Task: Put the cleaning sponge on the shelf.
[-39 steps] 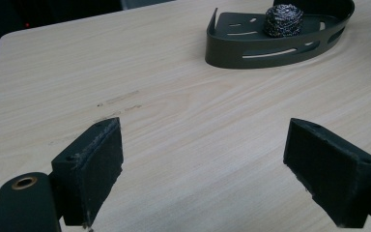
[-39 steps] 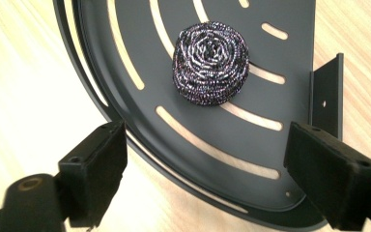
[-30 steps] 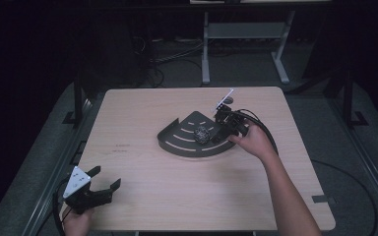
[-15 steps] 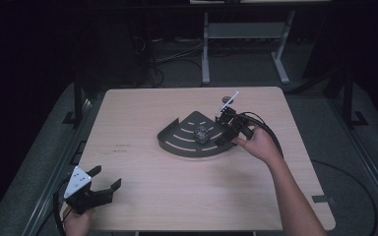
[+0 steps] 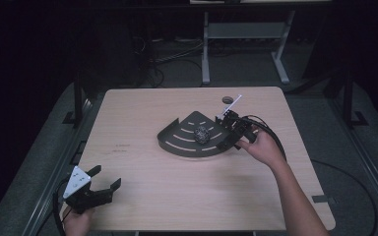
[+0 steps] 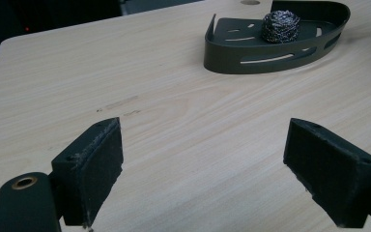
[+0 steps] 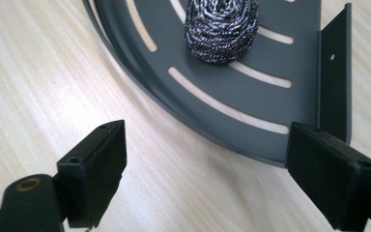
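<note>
At the near left corner of the desk [image 5: 142, 196], the left gripper [image 5: 100, 187] is hovering just over the wood in the person's left hand [image 5: 76, 222], its jaws standing wide apart with nothing between them. In the left gripper view those jaws are framing bare wood, with the tray sitting well beyond them.

Farther in and to the right, the person's right hand [image 5: 261, 147] is holding the right gripper [image 5: 224, 135] at the curved right edge of the dark fan-shaped tray [image 5: 177, 140]. Its jaws are also spread wide and gripping nothing; in the right gripper view one jaw is sitting over the bare desk beside the rim and the other near the tray's upright end wall [image 7: 335, 72].

The steel scrubber [image 5: 202, 133] is resting on the slotted floor of the tray, just beyond the open right jaws and apart from them.
</note>
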Motion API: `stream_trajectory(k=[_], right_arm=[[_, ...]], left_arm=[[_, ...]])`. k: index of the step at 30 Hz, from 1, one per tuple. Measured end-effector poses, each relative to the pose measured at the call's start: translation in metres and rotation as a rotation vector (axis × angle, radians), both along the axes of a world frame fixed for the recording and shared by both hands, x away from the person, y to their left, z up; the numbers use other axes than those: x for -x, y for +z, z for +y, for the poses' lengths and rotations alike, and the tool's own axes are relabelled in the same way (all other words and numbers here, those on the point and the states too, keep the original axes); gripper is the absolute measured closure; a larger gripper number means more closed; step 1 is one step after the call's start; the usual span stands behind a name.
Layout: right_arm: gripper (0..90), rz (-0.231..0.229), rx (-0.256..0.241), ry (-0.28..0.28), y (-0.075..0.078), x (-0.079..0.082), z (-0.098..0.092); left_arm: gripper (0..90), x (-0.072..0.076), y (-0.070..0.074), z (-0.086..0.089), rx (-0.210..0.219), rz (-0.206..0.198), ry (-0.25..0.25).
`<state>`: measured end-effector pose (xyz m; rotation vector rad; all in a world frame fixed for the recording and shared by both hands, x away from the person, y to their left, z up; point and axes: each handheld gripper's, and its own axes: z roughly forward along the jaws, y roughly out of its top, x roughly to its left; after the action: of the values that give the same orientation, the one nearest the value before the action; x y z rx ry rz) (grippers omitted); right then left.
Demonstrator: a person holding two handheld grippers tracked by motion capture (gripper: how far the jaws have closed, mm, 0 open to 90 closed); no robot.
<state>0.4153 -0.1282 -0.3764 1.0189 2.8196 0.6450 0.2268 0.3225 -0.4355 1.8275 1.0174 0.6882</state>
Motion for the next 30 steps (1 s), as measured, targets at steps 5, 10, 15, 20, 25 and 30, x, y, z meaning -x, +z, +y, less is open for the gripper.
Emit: stream_trajectory(k=[5,10,15,20,25,30], right_arm=[[14.3,-0.007,-0.018,-0.021,0.000,0.005,-0.009],[14.3,0.003,-0.033,-0.026,-0.003,0.010,-0.014],[14.3,0.023,-0.006,-0.046,-0.008,0.012,-0.017],[14.3,0.013,-0.014,-0.058,-0.011,0.016,-0.024],[14.3,0.020,-0.014,-0.077,-0.015,0.019,-0.032],[14.3,0.024,-0.020,-0.087,-0.019,0.022,-0.039]], left_arm=[[13.2,0.000,0.000,0.001,0.001,0.000,0.000],[13.2,0.000,0.000,0.000,-0.001,0.000,-0.002],[13.2,0.000,-0.001,0.001,0.003,0.007,-0.001],[13.2,0.000,0.000,0.001,0.006,0.001,0.002],[13.2,0.000,0.000,0.001,0.000,0.002,0.000],[13.2,0.000,0.000,0.000,-0.001,0.002,-0.003]])
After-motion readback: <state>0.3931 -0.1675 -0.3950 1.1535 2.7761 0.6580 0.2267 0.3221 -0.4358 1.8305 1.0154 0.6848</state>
